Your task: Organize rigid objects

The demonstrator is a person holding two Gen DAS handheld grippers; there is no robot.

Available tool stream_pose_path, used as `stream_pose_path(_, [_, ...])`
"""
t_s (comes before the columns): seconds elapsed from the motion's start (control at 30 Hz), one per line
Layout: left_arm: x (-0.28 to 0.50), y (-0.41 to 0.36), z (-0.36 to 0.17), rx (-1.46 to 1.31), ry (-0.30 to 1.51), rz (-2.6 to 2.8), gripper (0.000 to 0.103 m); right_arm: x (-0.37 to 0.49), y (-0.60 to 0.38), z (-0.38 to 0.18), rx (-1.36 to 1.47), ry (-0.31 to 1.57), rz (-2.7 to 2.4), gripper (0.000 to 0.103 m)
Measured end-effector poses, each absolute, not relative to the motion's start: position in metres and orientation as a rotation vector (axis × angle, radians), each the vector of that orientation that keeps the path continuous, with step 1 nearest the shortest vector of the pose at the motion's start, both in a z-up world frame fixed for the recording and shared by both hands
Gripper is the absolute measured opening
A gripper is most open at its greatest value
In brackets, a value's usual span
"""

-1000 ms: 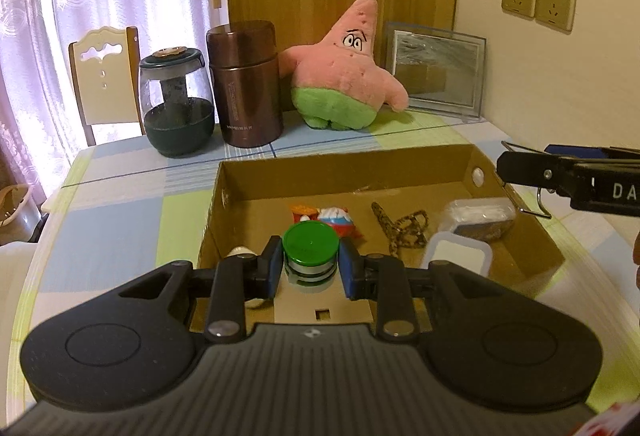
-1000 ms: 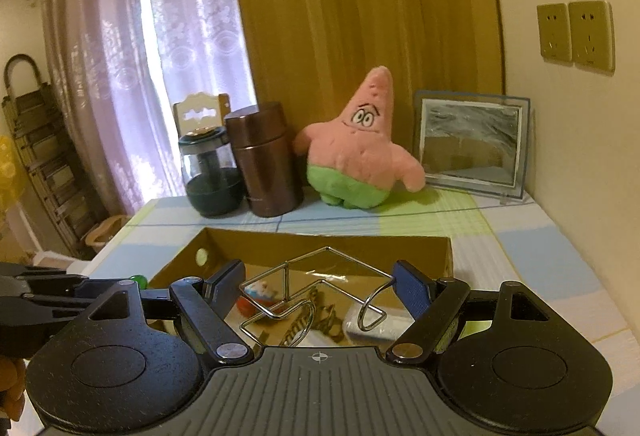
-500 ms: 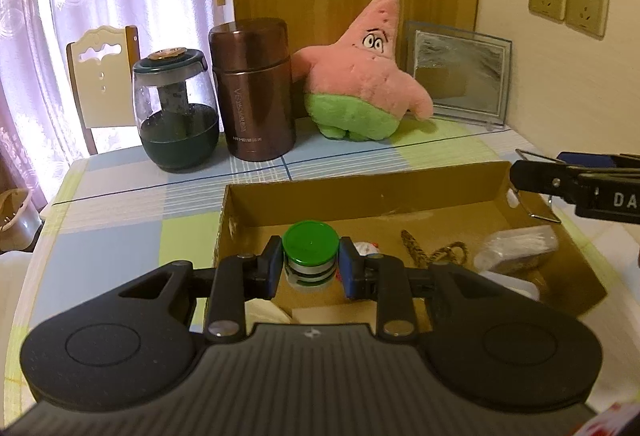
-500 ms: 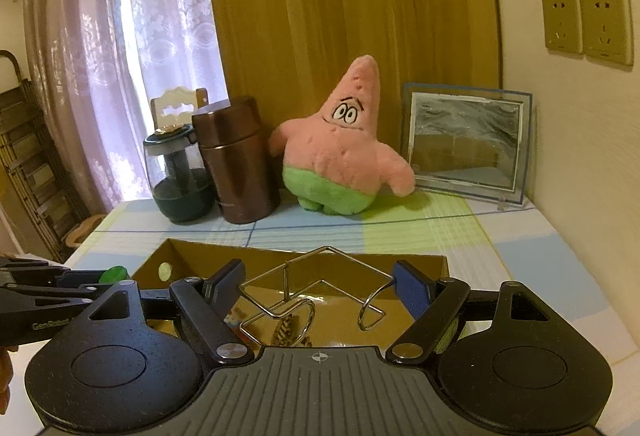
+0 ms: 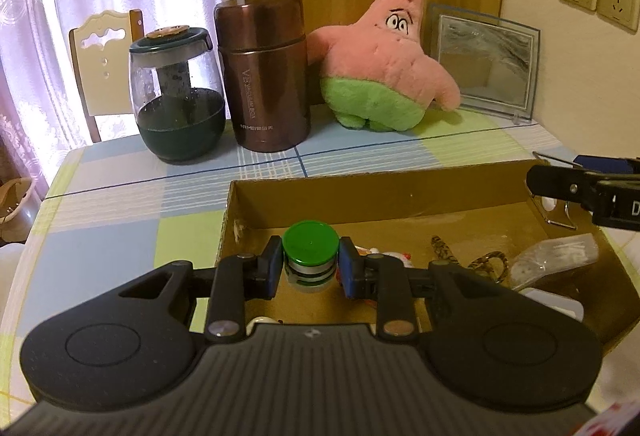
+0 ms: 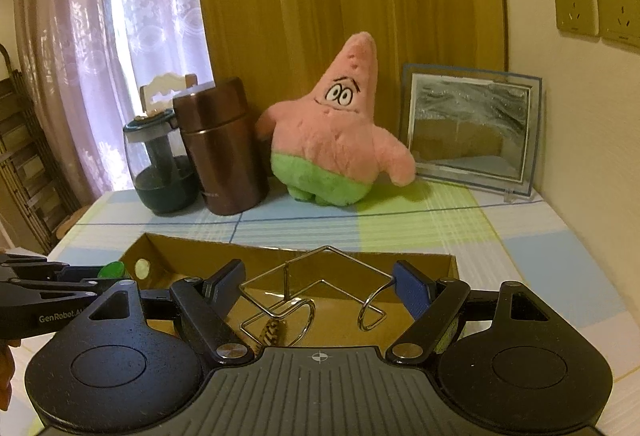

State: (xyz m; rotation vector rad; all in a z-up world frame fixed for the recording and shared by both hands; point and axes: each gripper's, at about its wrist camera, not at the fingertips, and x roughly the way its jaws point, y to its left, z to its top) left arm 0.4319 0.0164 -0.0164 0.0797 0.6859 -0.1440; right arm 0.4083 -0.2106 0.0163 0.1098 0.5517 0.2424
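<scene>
My left gripper [image 5: 311, 268] is shut on a small jar with a green lid [image 5: 310, 248] and holds it above the near-left part of the open cardboard box [image 5: 400, 192]. My right gripper [image 6: 320, 282] is shut on a bent wire metal puzzle [image 6: 316, 288] and holds it over the box's right side [image 6: 280, 256]. In the left wrist view the right gripper's finger [image 5: 580, 192] shows at the right edge. The box holds a patterned hair clip [image 5: 468, 262], a clear plastic bag [image 5: 556, 256], a white container [image 5: 548, 302] and a small red-white toy [image 5: 384, 256].
At the back of the checked table stand a glass jar with dark liquid [image 5: 176, 96], a brown thermos [image 5: 262, 72], a pink star plush [image 5: 384, 64] and a framed picture [image 5: 484, 64]. A chair [image 5: 104, 68] stands behind the table, and the wall is at the right.
Both grippers have risen and tilted up with their objects; the box sits lower in both views. The jar has moved back toward the box's near-left edge.
</scene>
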Motion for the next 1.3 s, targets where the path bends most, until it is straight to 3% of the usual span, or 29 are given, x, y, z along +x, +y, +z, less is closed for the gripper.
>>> stream_pose_path(0.23, [0.4365, 0.0165, -0.0217, 0.077, 0.685, -0.144, 0.025, 0.4114, -0.208, 0.0122, 0.113, 0.566, 0.247, 0.077])
stream_pose_path(0.37, [0.4354, 0.0155, -0.0208, 0.092, 0.668, -0.13, 0.034, 0.4117, -0.208, 0.0127, 0.122, 0.567, 0.247, 0.077])
stream_pose_path(1.3, [0.4326, 0.015, -0.0136, 0.092, 0.663, -0.115, 0.034, 0.4134, -0.2092, 0.0128, 0.147, 0.566, 0.267, 0.077])
